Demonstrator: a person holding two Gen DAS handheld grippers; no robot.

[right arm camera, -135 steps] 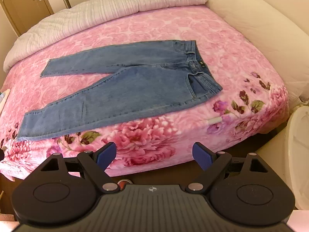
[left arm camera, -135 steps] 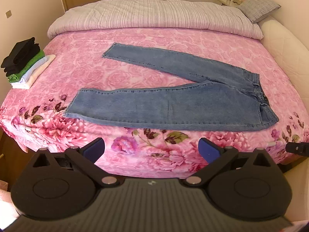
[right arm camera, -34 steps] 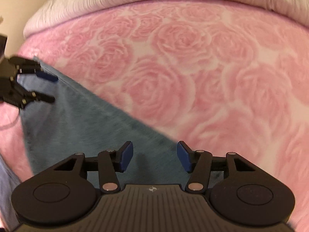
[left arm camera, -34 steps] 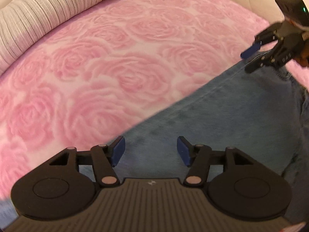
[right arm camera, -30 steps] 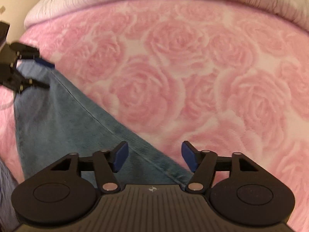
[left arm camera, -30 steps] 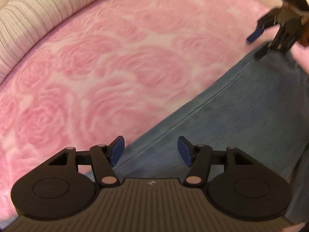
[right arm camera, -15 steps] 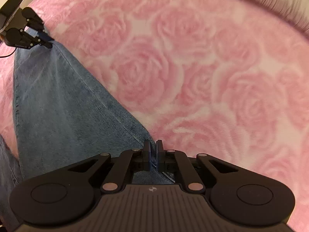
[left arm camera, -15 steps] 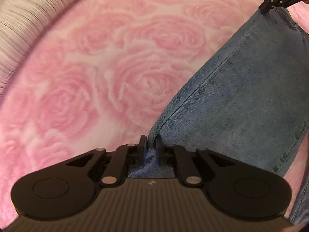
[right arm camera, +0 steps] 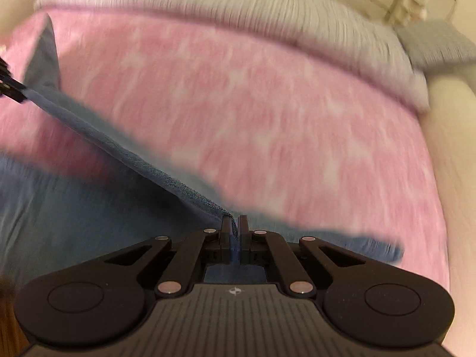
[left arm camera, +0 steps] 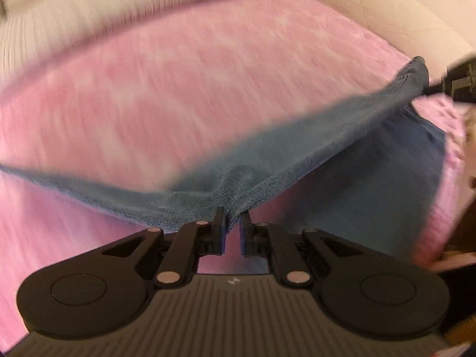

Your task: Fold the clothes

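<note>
Here, both grippers are pinching the blue jeans (left arm camera: 297,154) above the bed.

The left gripper (left arm camera: 231,223) is clenching its jaws on a bunched fold of denim; the right gripper (right arm camera: 235,226) is gripping an edge likewise. The lifted jeans leg is hanging taut between them over the pink rose bedspread (right arm camera: 267,104), the rest lying on it. Both views are blurring.

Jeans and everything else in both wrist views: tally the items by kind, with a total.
Jeans: 1
Grippers: 2, left gripper and right gripper, both shut on the denim
Pink bedspread: 1
White striped duvet: 1
Grey pillow: 1
Total: 6
</note>
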